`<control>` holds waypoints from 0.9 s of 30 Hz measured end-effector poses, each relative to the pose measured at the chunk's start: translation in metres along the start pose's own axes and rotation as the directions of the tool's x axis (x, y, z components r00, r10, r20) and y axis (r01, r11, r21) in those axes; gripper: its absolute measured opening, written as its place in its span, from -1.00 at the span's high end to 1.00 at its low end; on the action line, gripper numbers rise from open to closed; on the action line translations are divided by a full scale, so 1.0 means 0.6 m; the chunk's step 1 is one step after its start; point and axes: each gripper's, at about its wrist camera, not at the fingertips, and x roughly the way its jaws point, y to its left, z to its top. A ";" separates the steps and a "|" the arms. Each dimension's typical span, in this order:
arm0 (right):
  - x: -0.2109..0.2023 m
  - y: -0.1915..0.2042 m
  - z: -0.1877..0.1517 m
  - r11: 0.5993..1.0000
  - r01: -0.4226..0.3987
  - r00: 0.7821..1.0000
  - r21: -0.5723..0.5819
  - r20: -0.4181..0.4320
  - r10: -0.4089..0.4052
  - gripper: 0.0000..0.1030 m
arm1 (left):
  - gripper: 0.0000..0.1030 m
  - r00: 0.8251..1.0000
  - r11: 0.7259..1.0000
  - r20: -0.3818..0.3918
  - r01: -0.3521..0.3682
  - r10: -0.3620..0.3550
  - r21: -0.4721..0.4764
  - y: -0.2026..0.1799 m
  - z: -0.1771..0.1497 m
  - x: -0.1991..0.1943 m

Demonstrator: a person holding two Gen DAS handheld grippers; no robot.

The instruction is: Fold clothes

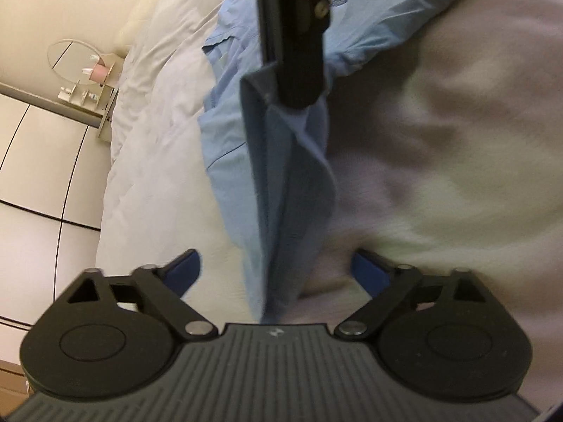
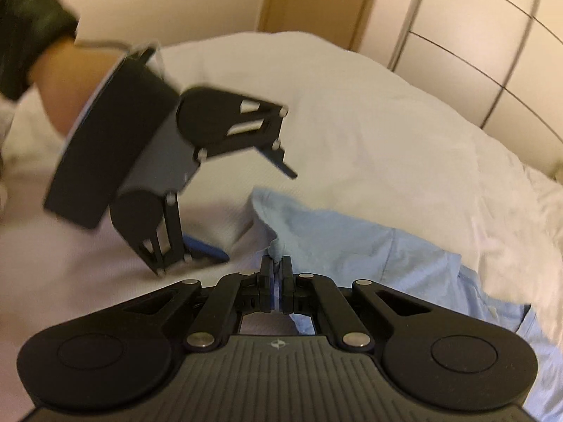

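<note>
A light blue shirt [image 1: 225,123] lies on the white duvet [image 1: 155,161] of a bed. My right gripper [image 2: 276,274] is shut on a fold of the blue shirt [image 2: 337,242] and holds that edge up; in the left wrist view it comes down from the top [image 1: 299,95] with a strip of blue cloth hanging from it. My left gripper [image 1: 276,267] is open, its blue pads [image 1: 186,267] wide apart on either side of the hanging strip. In the right wrist view the left gripper [image 2: 260,214] hovers open just left of the shirt.
A bedside shelf [image 1: 91,95] with a round mirror and small items stands left of the bed. White wardrobe doors [image 2: 492,52] and a wooden door [image 2: 316,3] stand behind. The person's arm [image 2: 52,81] reaches in from the left.
</note>
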 end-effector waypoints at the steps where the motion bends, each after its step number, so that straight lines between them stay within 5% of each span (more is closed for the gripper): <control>1: -0.003 -0.006 0.001 1.000 -0.005 1.000 0.024 0.004 0.005 1.00 | -0.37 1.000 1.000 -0.007 0.000 0.000 -0.002 0.005 0.000 0.005; 2: -0.006 -0.012 0.001 0.999 -0.011 1.000 0.046 0.010 0.010 1.00 | -0.10 1.000 1.000 -0.019 0.009 -0.009 -0.007 0.012 0.000 0.010; 5: -0.014 -0.029 -0.001 0.992 -0.027 0.999 0.121 0.020 0.025 1.00 | 0.28 0.998 0.999 -0.049 0.037 -0.038 -0.030 0.035 -0.002 0.023; 11: -0.042 -0.070 -0.011 0.944 -0.047 0.999 0.326 0.013 0.046 1.00 | 0.31 0.994 0.983 -0.061 0.078 -0.089 -0.165 0.095 -0.012 0.028; 14: -0.057 -0.081 -0.025 0.914 -0.051 0.999 0.402 0.008 0.052 0.99 | 0.31 0.985 0.932 -0.066 0.126 -0.157 -0.340 0.140 -0.026 0.034; 20: -0.064 -0.084 -0.039 0.890 -0.057 0.998 0.453 0.003 0.062 0.99 | 0.34 0.974 0.771 -0.042 0.149 -0.221 -0.620 0.201 -0.051 0.026; 22: -0.063 -0.083 -0.043 0.881 -0.062 0.998 0.469 0.002 0.069 0.99 | 0.34 0.974 0.737 -0.027 0.150 -0.223 -0.658 0.209 -0.055 0.023; 27: -0.058 -0.085 -0.051 0.855 -0.077 0.997 0.512 0.011 0.083 0.98 | 0.34 0.971 0.711 -0.014 0.164 -0.237 -0.684 0.203 -0.049 0.028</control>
